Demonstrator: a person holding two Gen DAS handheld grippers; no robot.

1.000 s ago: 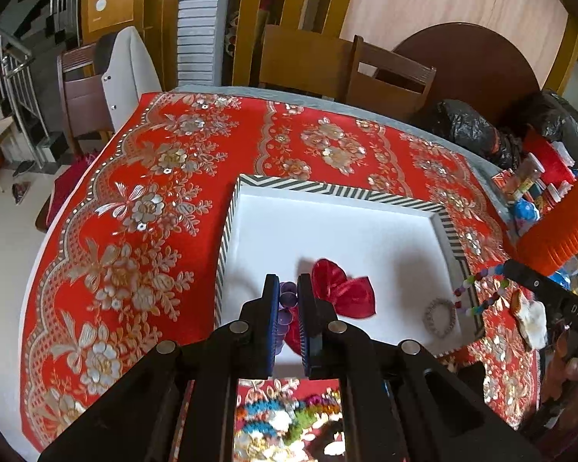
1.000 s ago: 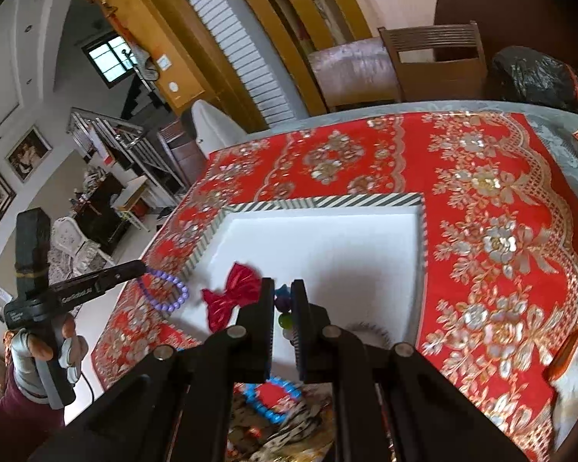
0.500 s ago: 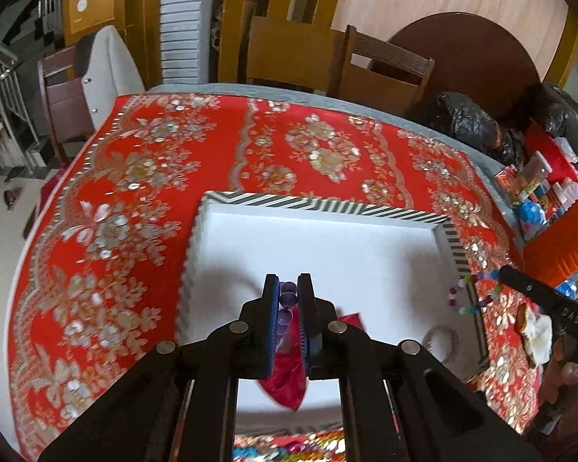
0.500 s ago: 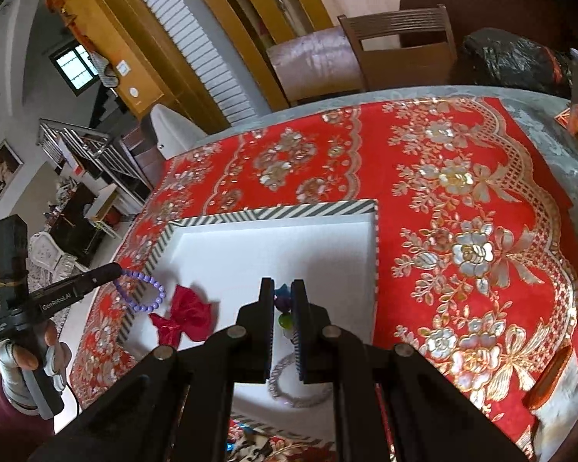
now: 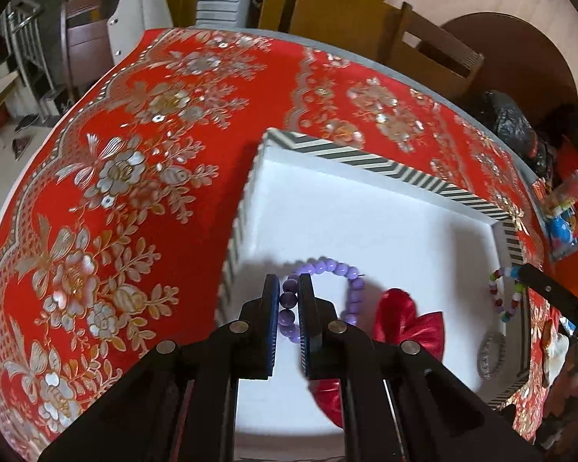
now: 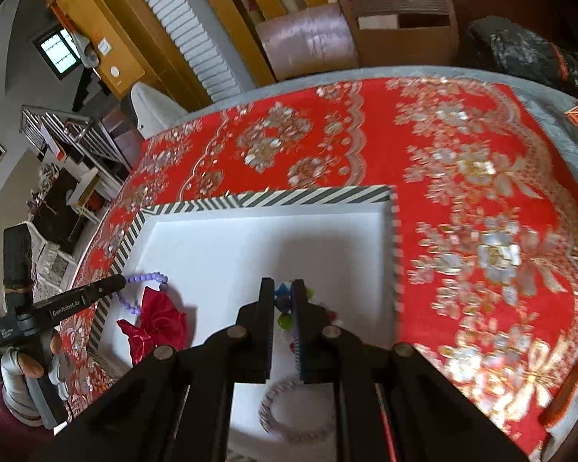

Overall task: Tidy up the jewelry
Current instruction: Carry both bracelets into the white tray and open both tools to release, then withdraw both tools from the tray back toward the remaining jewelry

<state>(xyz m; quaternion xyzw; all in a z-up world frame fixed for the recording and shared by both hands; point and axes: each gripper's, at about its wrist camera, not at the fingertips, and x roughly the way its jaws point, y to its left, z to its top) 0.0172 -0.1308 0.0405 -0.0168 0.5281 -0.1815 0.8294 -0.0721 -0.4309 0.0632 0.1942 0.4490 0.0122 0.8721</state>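
Note:
A white tray with a striped rim (image 5: 366,156) (image 6: 266,197) lies on the red cloth. My left gripper (image 5: 289,288) is shut on a purple bead bracelet (image 5: 335,269) and holds it low over the tray's left part; the bracelet also shows in the right wrist view (image 6: 144,281). My right gripper (image 6: 282,292) is shut on a multicoloured bead bracelet (image 6: 285,300), also seen in the left wrist view (image 5: 501,296), over the tray's right part. A red bow (image 5: 404,319) (image 6: 156,323) and a pale silvery bracelet (image 5: 489,350) (image 6: 289,412) lie in the tray.
The round table wears a red floral cloth (image 5: 115,192). Wooden chairs (image 6: 397,23) stand at the far side. Black bags (image 5: 512,123) and small coloured items (image 5: 566,208) sit at the right edge of the table.
My left gripper has come down toward the tray's left part, and the purple bracelet now hangs open in view. My right gripper has shifted left over the tray, keeping its bracelet.

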